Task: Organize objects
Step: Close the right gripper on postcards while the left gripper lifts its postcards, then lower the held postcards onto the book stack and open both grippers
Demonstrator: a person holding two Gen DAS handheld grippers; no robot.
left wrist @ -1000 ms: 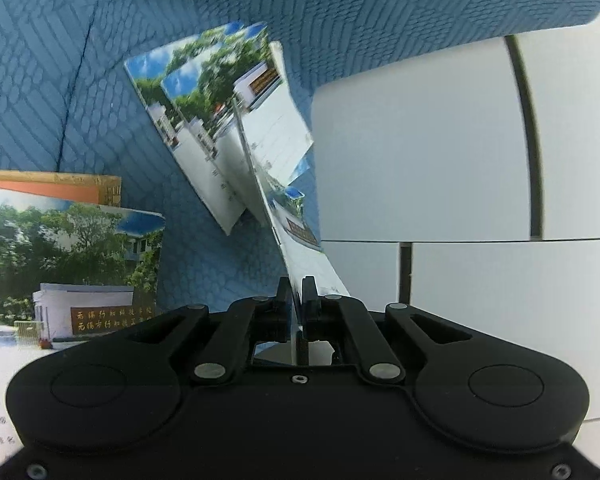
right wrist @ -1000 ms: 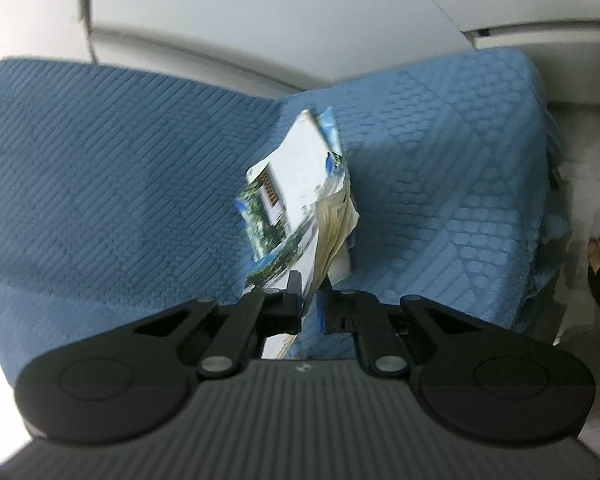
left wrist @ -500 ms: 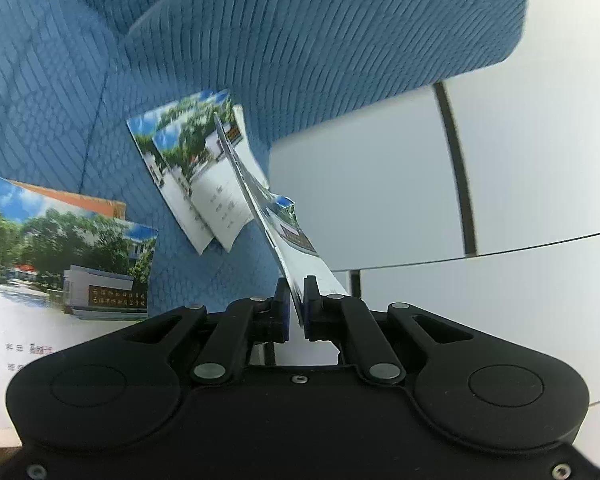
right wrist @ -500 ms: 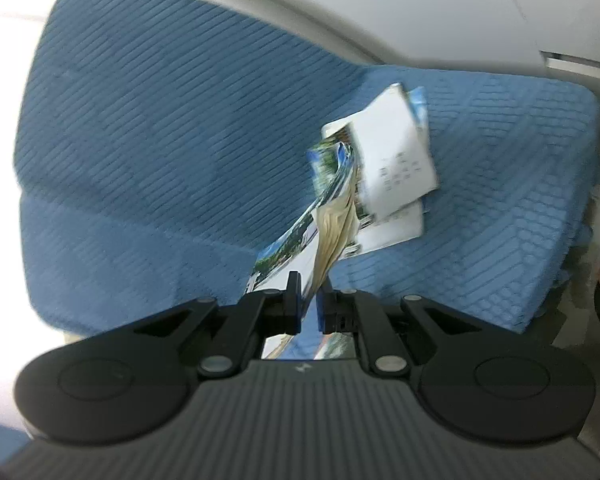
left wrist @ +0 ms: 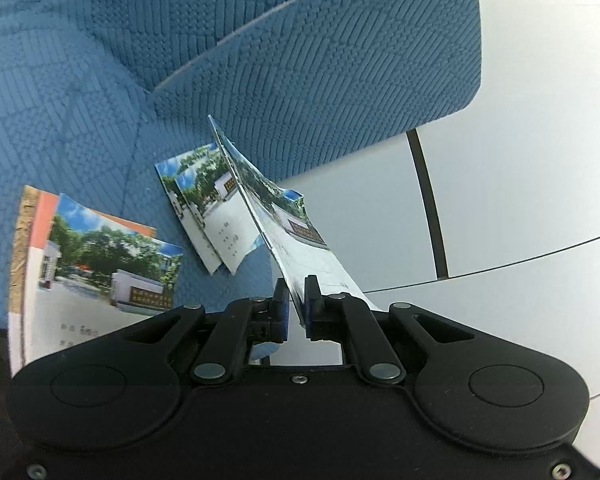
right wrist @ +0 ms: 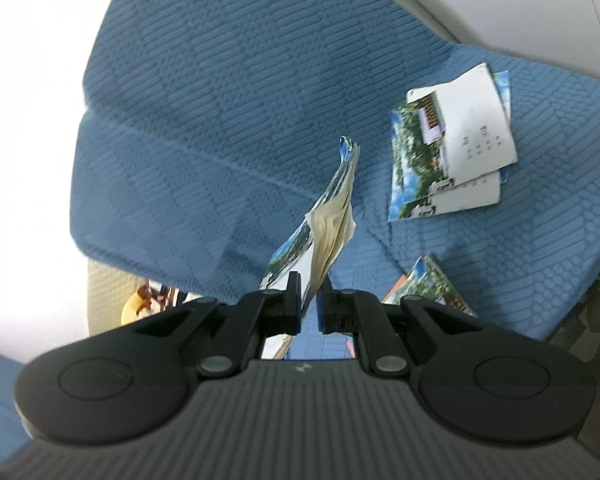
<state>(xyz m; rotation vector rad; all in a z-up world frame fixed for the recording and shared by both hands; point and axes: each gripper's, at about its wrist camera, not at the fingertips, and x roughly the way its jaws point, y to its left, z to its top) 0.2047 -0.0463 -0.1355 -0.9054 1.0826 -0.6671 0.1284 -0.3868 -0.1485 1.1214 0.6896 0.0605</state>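
Both tongs clamping one booklet (left wrist: 284,236) | left gripper (left wrist: 296,308), right gripper (right wrist: 308,300): you are lifting it off blue sofa (left wrist: 300,60) | two booklets (right wrist: 452,152) staying on sofa | stack next

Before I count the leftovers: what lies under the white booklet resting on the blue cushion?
Under the white photo-cover booklet a second, matching booklet sticks out, both resting on the blue quilted cushion. A blue edge shows behind them; whether more lie beneath is hidden.
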